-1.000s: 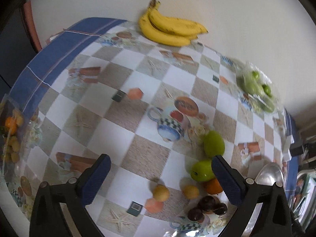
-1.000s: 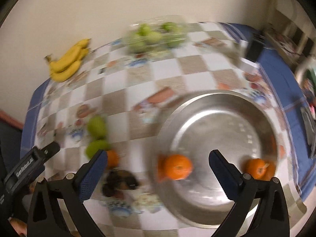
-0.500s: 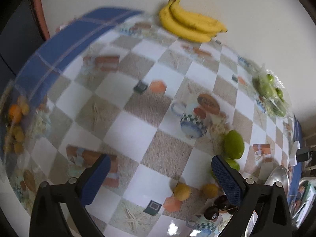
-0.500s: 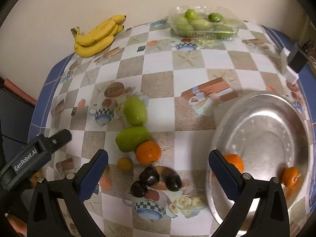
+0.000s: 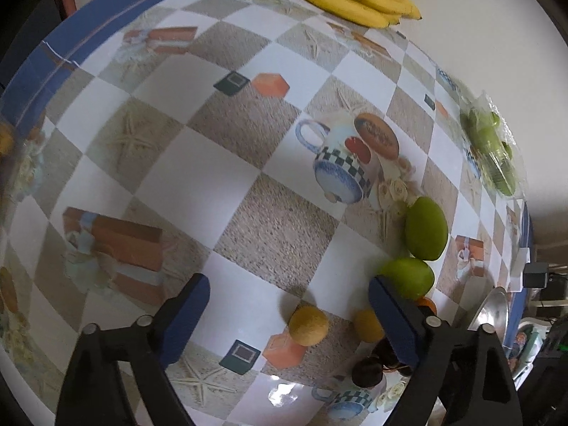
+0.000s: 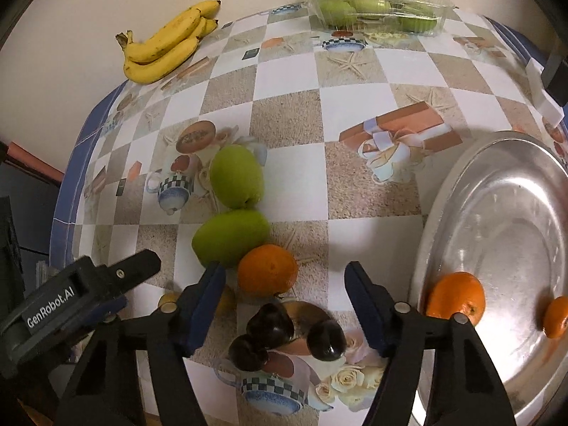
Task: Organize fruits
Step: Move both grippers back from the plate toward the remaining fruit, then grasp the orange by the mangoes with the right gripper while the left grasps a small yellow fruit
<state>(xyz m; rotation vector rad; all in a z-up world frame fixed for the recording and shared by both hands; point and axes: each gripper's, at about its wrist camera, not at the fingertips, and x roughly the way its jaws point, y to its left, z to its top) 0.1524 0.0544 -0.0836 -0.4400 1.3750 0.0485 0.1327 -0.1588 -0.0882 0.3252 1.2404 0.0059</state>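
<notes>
- The table (image 6: 291, 181) has a checkered cloth with a blue border. Its near-left edge curves round in the right wrist view, and the far edge sits right at a pale wall.
- Most open room is the middle of the cloth. Between the loose fruit and the metal bowl (image 6: 440, 213) there's a clear strip of squares, and the left wrist view shows a big bare stretch up to the blue border.
- Bananas (image 6: 167, 44) sit at the far-left edge by the wall. A clear tub (image 6: 376, 7) of green fruit is at the far edge, well apart from them.
- Only readable writing: "GenRobot.AI" in white on the left gripper's black body, seen from the right wrist.
- Right gripper (image 6: 284, 301): jaws closing, pointing steeply down over the fruit cluster. The orange (image 6: 268, 269) and three dark plums (image 6: 271, 323) sit in the gap, but the pads aren't pressing on anything.
- Left gripper (image 5: 289, 303): jaws also closing, still wide. A small yellow fruit (image 5: 308, 325) lies between them, untouched, and a second yellow one (image 5: 367, 325) is just beside the right finger.
- Two green mangoes (image 6: 236, 175) touch each other, smooth and matte; the lower one touches the orange.
- The bowl is shiny steel at the right edge, with two oranges (image 6: 456, 296) against its near rim.
</notes>
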